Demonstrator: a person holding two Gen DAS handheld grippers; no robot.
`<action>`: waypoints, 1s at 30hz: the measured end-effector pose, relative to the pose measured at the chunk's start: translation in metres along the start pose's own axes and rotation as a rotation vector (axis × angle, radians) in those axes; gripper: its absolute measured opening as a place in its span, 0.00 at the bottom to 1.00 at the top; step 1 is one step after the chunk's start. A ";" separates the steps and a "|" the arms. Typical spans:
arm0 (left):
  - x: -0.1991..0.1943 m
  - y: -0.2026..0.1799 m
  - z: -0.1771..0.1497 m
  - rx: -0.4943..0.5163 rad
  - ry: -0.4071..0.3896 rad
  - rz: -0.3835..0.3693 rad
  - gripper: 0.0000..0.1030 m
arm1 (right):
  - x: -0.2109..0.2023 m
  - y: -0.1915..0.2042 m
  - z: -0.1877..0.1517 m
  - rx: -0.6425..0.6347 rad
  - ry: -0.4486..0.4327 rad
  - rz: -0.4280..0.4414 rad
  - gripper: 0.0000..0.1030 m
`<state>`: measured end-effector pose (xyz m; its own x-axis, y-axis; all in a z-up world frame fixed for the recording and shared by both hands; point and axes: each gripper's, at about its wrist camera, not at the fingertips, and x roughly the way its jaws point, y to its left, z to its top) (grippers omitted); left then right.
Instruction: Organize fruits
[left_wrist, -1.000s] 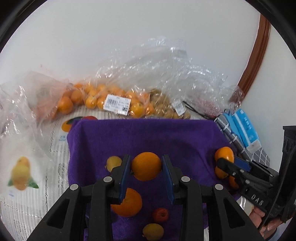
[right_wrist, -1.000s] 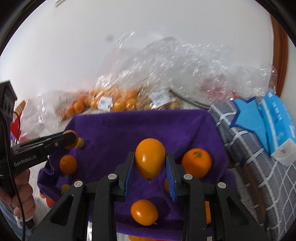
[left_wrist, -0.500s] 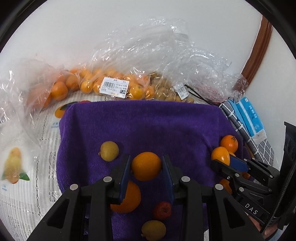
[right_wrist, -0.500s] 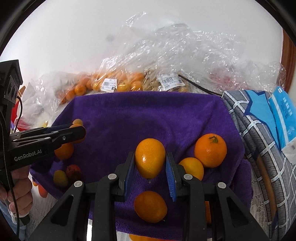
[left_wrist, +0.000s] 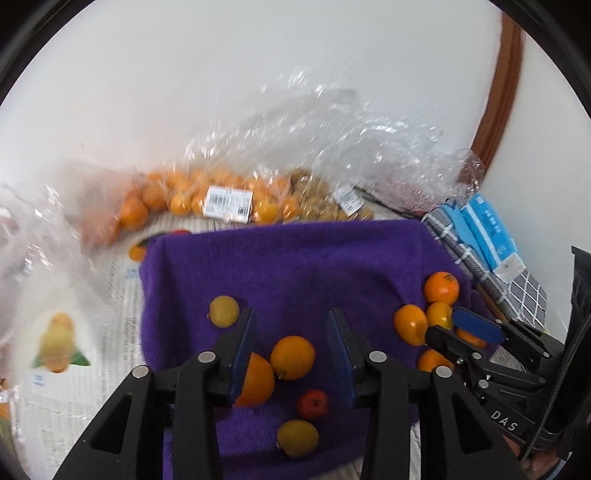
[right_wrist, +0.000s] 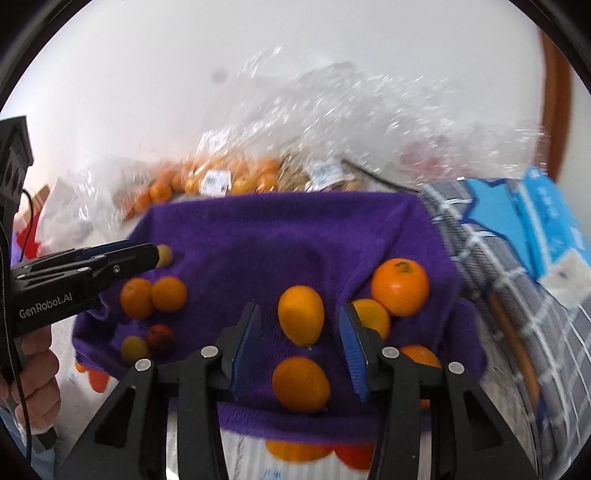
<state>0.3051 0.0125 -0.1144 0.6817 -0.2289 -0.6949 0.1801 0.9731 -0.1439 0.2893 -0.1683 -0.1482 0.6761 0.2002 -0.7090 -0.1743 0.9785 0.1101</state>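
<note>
Both tongs stand open over fruit scattered on a purple towel.

In the left wrist view, the left tongs gape wide at lower centre, gripping nothing; a round orange lies on the towel between the blue pads, touching a larger orange partly hidden behind the left pad. A small red fruit and a yellow-green fruit lie just below, another yellow fruit at centre left. In the right wrist view, the right tongs are likewise spread and empty, an oval orange lying free between the pads, a second orange below it and a stemmed mandarin to the right. Clear plastic bags of fruit crowd the frame's upper middle.
</note>
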 end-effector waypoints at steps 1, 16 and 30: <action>-0.012 -0.002 -0.004 -0.003 -0.018 -0.009 0.46 | -0.007 0.001 -0.001 0.003 -0.005 -0.007 0.44; -0.181 -0.017 -0.082 -0.084 -0.217 0.052 0.80 | -0.186 0.018 -0.048 0.055 -0.083 -0.091 0.72; -0.259 -0.059 -0.136 -0.048 -0.266 0.168 0.90 | -0.280 0.034 -0.109 0.035 -0.185 -0.183 0.96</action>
<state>0.0215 0.0180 -0.0220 0.8619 -0.0577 -0.5037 0.0196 0.9965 -0.0807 0.0162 -0.1969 -0.0214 0.8144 0.0218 -0.5799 -0.0142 0.9997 0.0178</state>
